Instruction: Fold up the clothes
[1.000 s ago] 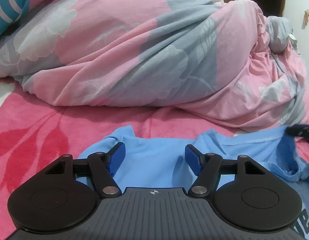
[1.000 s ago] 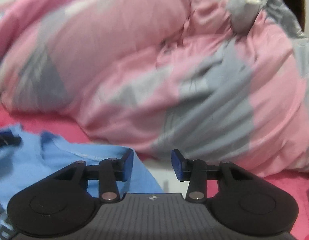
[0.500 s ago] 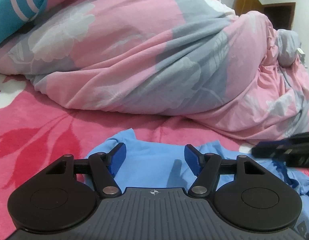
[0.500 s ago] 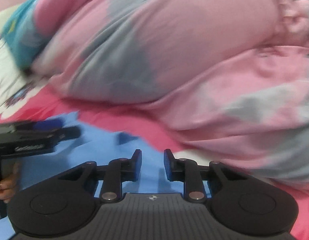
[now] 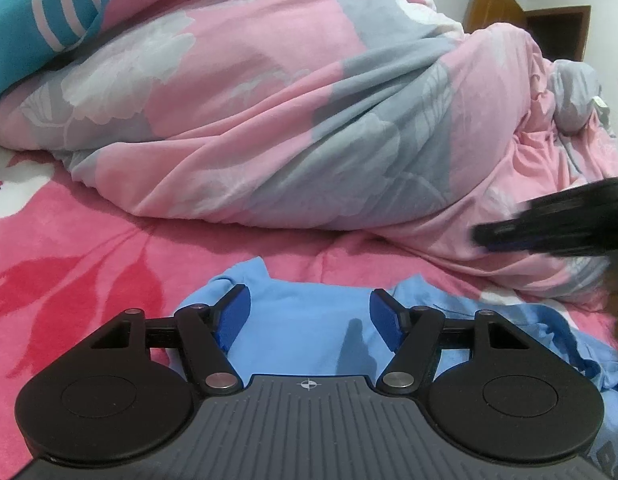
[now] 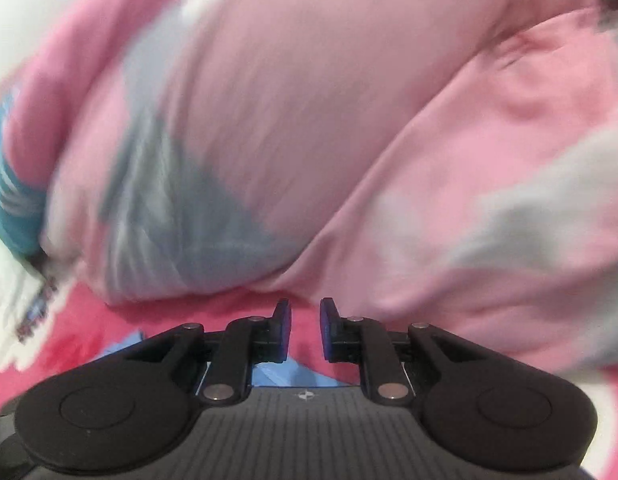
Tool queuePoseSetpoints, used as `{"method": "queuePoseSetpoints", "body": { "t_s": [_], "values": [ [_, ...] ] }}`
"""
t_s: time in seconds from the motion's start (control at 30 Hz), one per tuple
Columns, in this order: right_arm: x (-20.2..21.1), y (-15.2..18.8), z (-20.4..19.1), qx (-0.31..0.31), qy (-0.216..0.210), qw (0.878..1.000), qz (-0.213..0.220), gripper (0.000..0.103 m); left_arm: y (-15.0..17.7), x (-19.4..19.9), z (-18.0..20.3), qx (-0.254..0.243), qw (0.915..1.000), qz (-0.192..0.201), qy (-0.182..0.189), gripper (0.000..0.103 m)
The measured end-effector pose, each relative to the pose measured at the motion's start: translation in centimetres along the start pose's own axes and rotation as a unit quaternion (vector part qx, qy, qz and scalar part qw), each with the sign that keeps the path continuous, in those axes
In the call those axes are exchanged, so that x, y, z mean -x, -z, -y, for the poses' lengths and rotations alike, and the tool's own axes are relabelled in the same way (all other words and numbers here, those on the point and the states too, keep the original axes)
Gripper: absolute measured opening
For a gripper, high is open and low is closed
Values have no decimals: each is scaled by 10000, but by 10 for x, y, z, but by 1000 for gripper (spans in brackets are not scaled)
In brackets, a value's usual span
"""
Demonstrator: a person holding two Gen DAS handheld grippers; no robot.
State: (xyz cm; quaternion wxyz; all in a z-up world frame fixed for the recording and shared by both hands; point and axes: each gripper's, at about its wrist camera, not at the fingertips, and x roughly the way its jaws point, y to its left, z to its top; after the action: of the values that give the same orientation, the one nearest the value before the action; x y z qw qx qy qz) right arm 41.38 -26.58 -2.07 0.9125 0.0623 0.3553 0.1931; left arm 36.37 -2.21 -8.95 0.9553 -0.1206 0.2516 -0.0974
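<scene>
Behind everything, a white wall point(image 5: 613, 8) and a brown wooden door frame point(image 5: 505, 12) closed off the far right corner, and the bed filled the rest. Your work surface was a pink bedsheet with big red flowers point(image 5: 69, 280), and a heaped pink and grey quilt point(image 5: 309, 112) lay across the back of it. A teal pillow with white stripes point(image 5: 25, 16) sat at the upper left, partly pressed against the quilt.

You held the left gripper point(image 5: 309, 316) low over the blue T-shirt point(image 5: 309, 328), its blue pads point(image 5: 233, 316) spread wide with bare cloth showing between them and nothing pinched. The shirt lay flat on the sheet just in front of the quilt, its near part hidden under the gripper body. It bunched into darker folds toward the right, and some dark lettering showed at the lower right edge, too cropped to read.

Your right gripper point(image 6: 305, 328) appeared in the left view as a dark blurred shape at the right edge point(image 5: 557, 220), raised over the quilt's lower edge. In its own view, which was smeared by motion, its jaws stood a narrow gap apart with only red sheet visible between them. A small patch of the blue shirt point(image 6: 285, 376) showed below the fingers, and the quilt point(image 6: 349, 120) filled nearly everything ahead.
</scene>
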Motion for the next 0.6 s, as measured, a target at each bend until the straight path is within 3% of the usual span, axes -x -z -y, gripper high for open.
{"method": "queuePoseSetpoints", "body": {
  "t_s": [0.13,0.27,0.33,0.4,0.53,0.6],
  "values": [
    [37,13,10,218,292,9984,-439,16,2,1,1,-32,10000,-7,-2,66],
    [14,43,8,500,571,9880,-1345,16,3,2,2,-63,10000,-15,-13,67],
    [-12,48,12,429,813,9866,-1345,14,4,3,1,-54,10000,-11,2,67],
    [-24,38,23,58,780,9920,-994,13,4,3,-1,-40,10000,-8,20,67],
    [-2,17,35,-78,1052,9940,-283,15,5,3,0,-30,10000,-12,39,67],
    [18,25,36,-78,1081,9934,-364,16,5,3,0,-37,10000,-20,36,67]
  ]
}}
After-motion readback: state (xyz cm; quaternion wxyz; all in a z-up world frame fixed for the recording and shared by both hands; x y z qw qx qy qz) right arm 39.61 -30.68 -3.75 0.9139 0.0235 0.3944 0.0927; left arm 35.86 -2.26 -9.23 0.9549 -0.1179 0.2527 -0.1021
